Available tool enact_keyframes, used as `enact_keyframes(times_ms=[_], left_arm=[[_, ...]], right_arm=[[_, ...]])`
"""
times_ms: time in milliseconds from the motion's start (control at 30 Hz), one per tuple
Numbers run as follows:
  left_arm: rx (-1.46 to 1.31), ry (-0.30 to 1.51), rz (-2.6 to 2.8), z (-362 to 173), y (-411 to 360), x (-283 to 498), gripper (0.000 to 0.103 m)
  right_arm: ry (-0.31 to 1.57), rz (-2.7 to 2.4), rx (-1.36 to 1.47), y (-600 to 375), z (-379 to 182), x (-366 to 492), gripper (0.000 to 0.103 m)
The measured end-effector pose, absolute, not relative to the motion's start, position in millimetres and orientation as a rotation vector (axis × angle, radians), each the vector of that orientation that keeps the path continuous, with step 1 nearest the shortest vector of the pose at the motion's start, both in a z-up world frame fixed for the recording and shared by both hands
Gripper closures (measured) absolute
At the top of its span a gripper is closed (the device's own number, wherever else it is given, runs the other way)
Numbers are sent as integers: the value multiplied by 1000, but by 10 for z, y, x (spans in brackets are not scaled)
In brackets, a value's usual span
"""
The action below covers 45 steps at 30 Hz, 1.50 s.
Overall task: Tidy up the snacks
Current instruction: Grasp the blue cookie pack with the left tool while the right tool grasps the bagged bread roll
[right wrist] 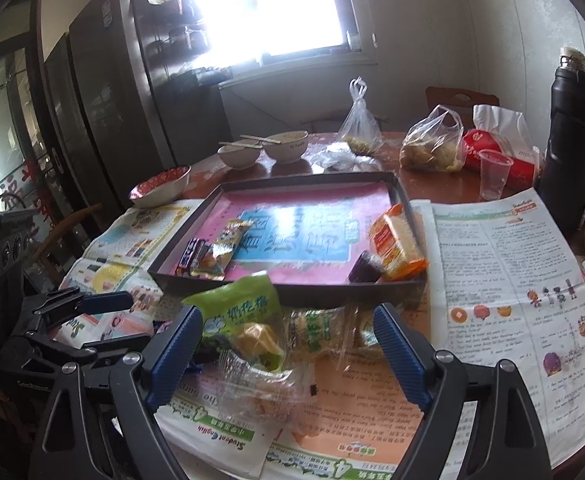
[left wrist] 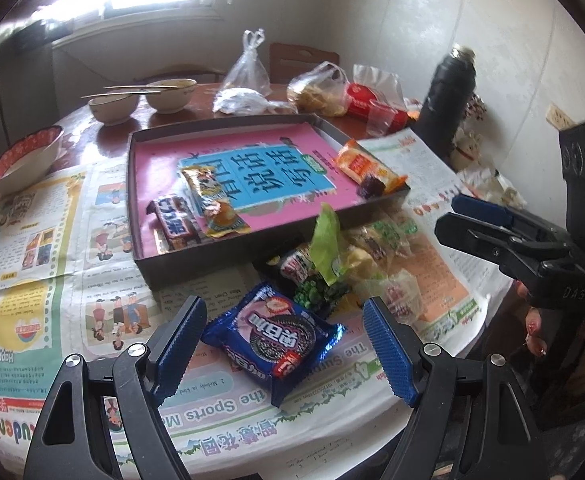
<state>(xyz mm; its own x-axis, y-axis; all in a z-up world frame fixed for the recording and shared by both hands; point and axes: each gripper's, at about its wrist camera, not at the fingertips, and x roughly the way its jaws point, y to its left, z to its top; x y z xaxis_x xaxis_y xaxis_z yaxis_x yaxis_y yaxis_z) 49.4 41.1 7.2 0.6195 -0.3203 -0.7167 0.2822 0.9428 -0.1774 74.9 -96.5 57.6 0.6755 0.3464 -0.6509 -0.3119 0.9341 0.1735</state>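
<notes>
Left wrist view: newspaper covered the table, red-rimmed bowl at far left. The tray sat mid-table holding a dark candy bar, a yellow snack pack just beside it, and an orange packet with a small purple sweet at its right wall. The left gripper was spread wide, fingers either side of a blue cookie pack lying on the paper, not touching it. Further right, a loose snack pile in front of the tray, then the right gripper, fingers looking nearly together from this side angle. Right wrist view: left gripper at left edge; right gripper clearly apart, straddling a green packet and clear-wrapped snacks, contact hard to tell. Black flask far right.
</notes>
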Motion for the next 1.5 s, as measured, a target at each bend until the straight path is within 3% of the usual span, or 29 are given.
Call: enact_keyframes(times_ms=[433,1500], left_arm=[[96,852,-430,-113,289,503,21],[83,883,-441,-344,321,696,21]], right_arm=[[838,371,47,-980,288,667,16],[943,372,3,-756,-81,735,18]])
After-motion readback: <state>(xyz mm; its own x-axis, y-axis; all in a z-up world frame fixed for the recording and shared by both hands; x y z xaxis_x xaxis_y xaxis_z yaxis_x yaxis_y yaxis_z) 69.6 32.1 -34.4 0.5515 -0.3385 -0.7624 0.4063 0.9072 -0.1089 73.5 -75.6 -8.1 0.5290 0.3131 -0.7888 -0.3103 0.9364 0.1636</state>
